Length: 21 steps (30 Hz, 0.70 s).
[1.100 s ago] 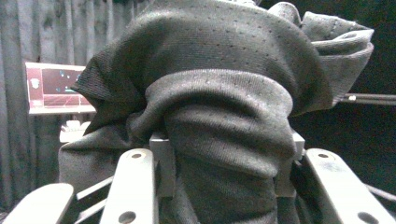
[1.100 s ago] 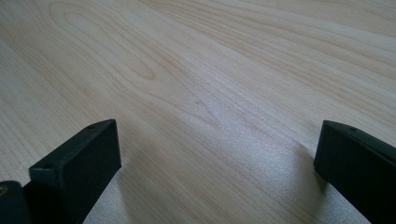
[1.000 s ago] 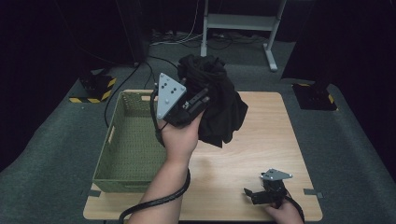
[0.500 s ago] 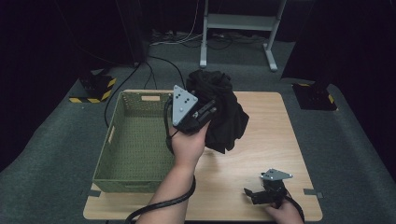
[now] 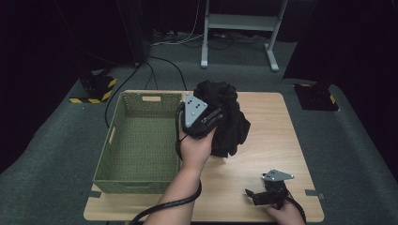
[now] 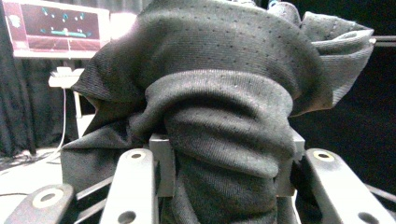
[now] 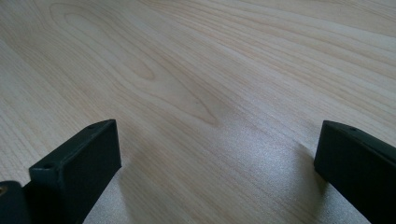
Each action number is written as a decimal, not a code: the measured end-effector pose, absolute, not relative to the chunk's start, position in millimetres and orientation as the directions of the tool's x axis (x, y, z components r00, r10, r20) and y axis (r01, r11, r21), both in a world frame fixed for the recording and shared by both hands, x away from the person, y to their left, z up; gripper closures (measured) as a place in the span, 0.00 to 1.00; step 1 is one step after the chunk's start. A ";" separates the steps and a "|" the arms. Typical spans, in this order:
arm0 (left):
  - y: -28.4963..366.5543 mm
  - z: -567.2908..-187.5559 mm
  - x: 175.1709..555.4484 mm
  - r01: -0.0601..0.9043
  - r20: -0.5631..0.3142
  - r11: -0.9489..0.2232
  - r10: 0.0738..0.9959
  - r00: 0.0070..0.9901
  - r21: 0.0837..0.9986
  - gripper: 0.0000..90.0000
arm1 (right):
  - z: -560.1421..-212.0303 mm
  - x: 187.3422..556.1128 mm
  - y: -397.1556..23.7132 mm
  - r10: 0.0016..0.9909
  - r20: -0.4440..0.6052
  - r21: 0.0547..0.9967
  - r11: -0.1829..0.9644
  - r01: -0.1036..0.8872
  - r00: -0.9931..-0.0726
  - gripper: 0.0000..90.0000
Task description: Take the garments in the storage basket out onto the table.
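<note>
Left gripper view, knitted black garment [image 6: 219, 107] bunched in soft folds, pinched between left gripper [image 6: 224, 163] jaws, just right of woven green basket [image 5: 141, 140], lower than before, right gripper [image 7: 215, 154] spread wide on pale wood-grain table [image 7: 196, 70], unmoved

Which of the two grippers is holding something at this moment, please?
The left gripper, beside the basket, is clamped on the black cloth; the right gripper rests open near the table's front edge.

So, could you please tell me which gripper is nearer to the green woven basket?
The left gripper, shut on the crumpled black cloth right beside the green woven basket. The right gripper rests open on the wooden table, far off near its front edge.
</note>
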<state>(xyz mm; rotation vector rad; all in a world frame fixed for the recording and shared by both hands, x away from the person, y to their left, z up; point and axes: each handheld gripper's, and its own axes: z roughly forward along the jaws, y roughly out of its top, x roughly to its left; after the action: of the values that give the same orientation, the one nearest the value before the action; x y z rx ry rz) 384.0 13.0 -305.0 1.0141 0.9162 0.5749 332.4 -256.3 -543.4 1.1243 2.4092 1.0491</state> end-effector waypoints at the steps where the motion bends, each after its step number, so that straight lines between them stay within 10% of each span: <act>1: 11.4 -307.3 385.2 0.004 -0.375 0.434 0.773 0.513 0.901 0.62 | -543.4 332.4 -256.3 0.753 0.047 0.716 0.433 0.547 -0.657 0.00; 21: -7.2 -364.0 405.9 0.143 -0.385 0.361 0.800 0.461 0.921 0.62 | -543.5 332.5 -256.5 0.749 0.049 0.718 0.434 0.544 -0.661 0.00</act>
<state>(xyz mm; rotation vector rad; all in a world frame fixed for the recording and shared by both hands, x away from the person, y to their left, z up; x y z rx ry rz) 405.9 -7.2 -364.0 1.1469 1.0324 0.5370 332.5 -256.5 -543.5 1.1188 2.4120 1.0543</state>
